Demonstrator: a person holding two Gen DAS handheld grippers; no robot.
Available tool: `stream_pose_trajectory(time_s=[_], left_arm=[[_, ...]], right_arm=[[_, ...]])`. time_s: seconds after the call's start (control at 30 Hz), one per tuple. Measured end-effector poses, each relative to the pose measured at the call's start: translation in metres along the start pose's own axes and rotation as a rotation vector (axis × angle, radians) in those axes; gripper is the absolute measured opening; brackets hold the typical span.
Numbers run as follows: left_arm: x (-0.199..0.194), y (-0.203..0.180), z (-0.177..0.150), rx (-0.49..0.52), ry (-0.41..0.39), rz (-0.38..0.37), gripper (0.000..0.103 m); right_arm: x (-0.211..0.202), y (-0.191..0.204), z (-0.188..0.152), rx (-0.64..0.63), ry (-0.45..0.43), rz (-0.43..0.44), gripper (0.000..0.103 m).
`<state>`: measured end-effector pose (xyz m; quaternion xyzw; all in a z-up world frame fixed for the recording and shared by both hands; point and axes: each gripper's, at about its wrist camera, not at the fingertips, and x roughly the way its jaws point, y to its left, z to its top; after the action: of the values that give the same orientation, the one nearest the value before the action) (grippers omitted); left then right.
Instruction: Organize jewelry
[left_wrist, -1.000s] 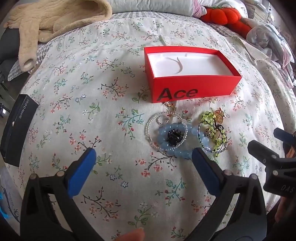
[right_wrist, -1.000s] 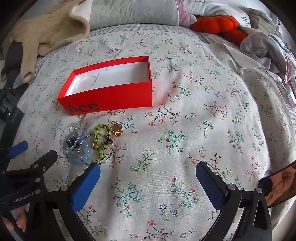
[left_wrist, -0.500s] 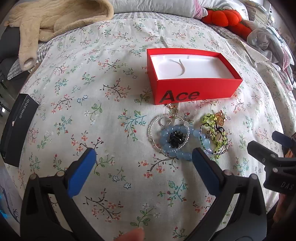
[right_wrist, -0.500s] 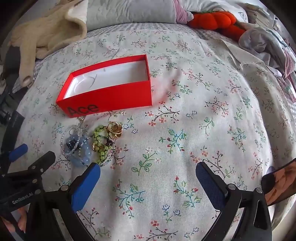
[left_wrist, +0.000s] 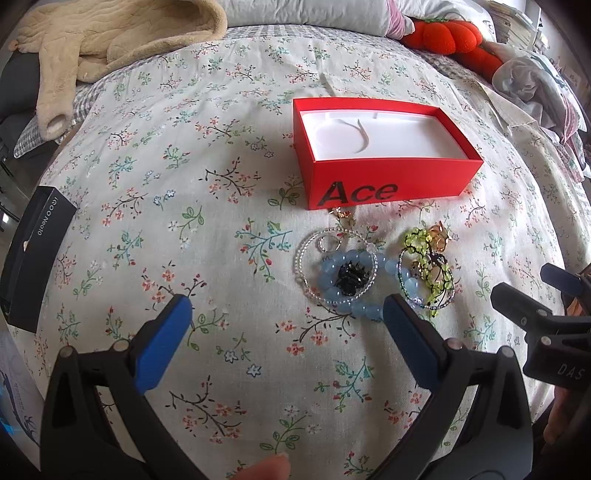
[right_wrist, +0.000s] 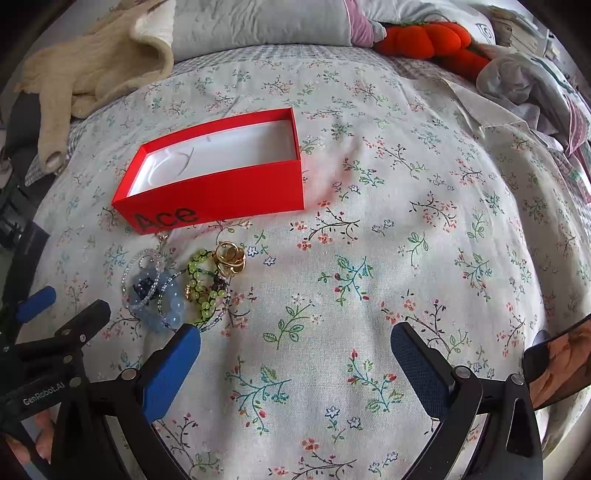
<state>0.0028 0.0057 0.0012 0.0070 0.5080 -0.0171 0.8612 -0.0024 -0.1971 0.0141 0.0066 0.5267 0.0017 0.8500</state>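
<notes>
I hold my left gripper (left_wrist: 284, 314) low over the bedspread (left_wrist: 229, 155), fingers wide apart and gripping nothing; a fingertip (left_wrist: 271, 467) pokes in at the bottom edge. My right gripper (right_wrist: 295, 341) hovers the same way, fingers spread and bare. Just beyond the left's right pad (left_wrist: 406, 332) lies the jewelry (left_wrist: 369, 273): a blue bead bracelet (left_wrist: 347, 288), a green one (left_wrist: 428, 258) and gold rings (right_wrist: 231, 256), tangled so I cannot separate every piece. Behind them sits the open red box (left_wrist: 384, 184); its white insert holds nothing I can make out. Farther off, a beige garment (left_wrist: 110, 40) is cut by the frame.
</notes>
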Motion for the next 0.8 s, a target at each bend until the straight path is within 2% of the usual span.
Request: stream_pose_trajectory(time_s=[0.8], left_arm=[[-0.0020, -0.0043, 0.0010, 0.003, -0.005, -0.001, 0.103]], right_arm=[[0.0019, 0.0001, -0.0016, 0.002, 0.005, -0.002, 0.103]])
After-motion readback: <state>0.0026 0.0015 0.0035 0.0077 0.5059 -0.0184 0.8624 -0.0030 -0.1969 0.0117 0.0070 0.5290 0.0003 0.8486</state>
